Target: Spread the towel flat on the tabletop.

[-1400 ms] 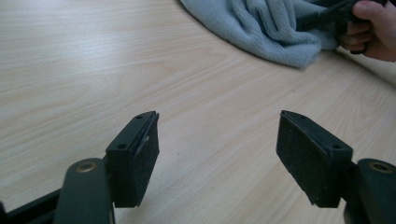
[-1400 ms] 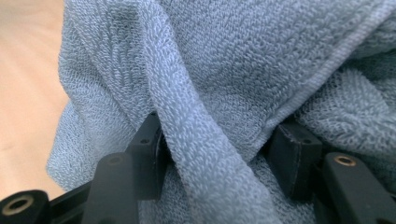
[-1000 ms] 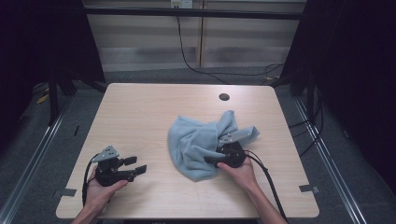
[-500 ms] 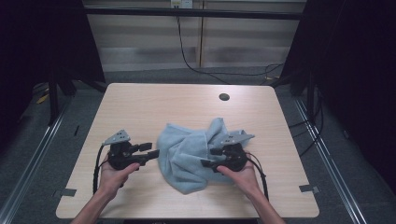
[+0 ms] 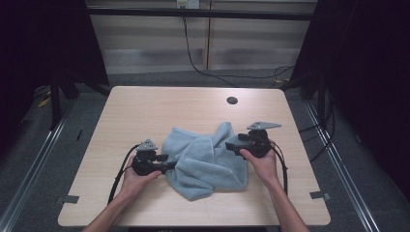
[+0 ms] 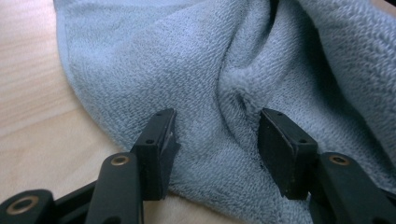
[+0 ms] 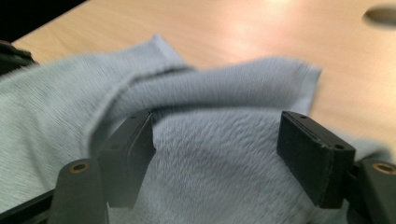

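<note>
left gripper (image 5: 167, 166) fingers spread around a fold of the blue towel (image 5: 205, 162), not yet pinching. right gripper (image 5: 228, 145) fingers have just been opening above the towel, nothing held. best to bite one edge layer only, low against the table (image 5: 145, 111).

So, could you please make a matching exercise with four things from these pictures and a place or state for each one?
Things:
1. towel
2. left gripper
3. right gripper
4. round hole

Places or states:
A. at the towel's right edge, jaws wide apart above the cloth
B. in the table top, far side, beyond the towel
C. crumpled in the middle of the table
D. at the towel's left edge, jaws open with a fold of cloth between them

Pairs: 1-C, 2-D, 3-A, 4-B
</note>
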Demonstrator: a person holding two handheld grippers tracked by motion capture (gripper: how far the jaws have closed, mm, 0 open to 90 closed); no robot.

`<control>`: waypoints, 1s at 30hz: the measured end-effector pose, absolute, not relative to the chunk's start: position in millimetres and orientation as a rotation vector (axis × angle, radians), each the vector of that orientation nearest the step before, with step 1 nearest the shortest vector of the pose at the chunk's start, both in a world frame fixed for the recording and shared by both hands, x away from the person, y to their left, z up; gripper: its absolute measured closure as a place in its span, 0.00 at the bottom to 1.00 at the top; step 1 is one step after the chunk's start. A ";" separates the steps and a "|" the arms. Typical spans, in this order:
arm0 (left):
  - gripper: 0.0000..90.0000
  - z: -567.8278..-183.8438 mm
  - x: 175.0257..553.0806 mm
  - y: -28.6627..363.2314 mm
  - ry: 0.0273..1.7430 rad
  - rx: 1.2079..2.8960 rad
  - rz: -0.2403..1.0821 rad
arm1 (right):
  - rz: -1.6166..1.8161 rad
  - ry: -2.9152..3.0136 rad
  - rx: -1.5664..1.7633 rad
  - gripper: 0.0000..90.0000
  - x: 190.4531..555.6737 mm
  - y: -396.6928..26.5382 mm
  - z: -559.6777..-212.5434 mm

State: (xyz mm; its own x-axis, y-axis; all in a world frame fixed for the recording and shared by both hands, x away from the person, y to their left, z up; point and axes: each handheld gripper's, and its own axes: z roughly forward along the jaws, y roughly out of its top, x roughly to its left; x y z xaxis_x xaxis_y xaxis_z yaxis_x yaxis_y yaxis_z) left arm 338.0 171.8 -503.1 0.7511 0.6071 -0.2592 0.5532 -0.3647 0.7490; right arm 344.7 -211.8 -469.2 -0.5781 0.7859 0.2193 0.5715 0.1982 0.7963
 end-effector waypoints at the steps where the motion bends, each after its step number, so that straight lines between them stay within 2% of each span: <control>1: 0.53 -503.2 336.7 171.8 0.865 2.059 0.083 | 1.311 2.253 1.318 0.30 344.6 -211.1 -476.4; 7: 0.57 -503.4 324.8 177.8 0.833 2.105 0.101 | 1.223 2.339 1.304 0.31 336.8 -203.9 -497.4; 12: 0.59 -502.0 319.1 181.7 0.832 2.119 0.115 | 1.297 2.280 1.255 0.33 335.5 -205.5 -475.0; 15: 0.60 -502.5 321.5 181.4 0.830 2.116 0.106 | 1.342 2.234 1.225 0.32 344.4 -204.5 -454.6; 18: 0.60 -502.9 322.7 181.9 0.827 2.117 0.109 | 1.356 2.244 1.214 0.28 361.1 -197.6 -449.2; 23: 0.60 -503.9 321.2 183.1 0.817 2.111 0.112 | 1.223 2.350 1.262 0.24 378.6 -186.8 -483.0; 28: 0.61 -501.7 310.4 187.5 0.784 2.145 0.089 | 1.158 2.385 1.273 0.24 364.3 -185.3 -506.2; 30: 0.62 -499.4 299.3 190.1 0.767 2.170 0.069 | 1.149 2.381 1.251 0.28 356.4 -183.0 -507.2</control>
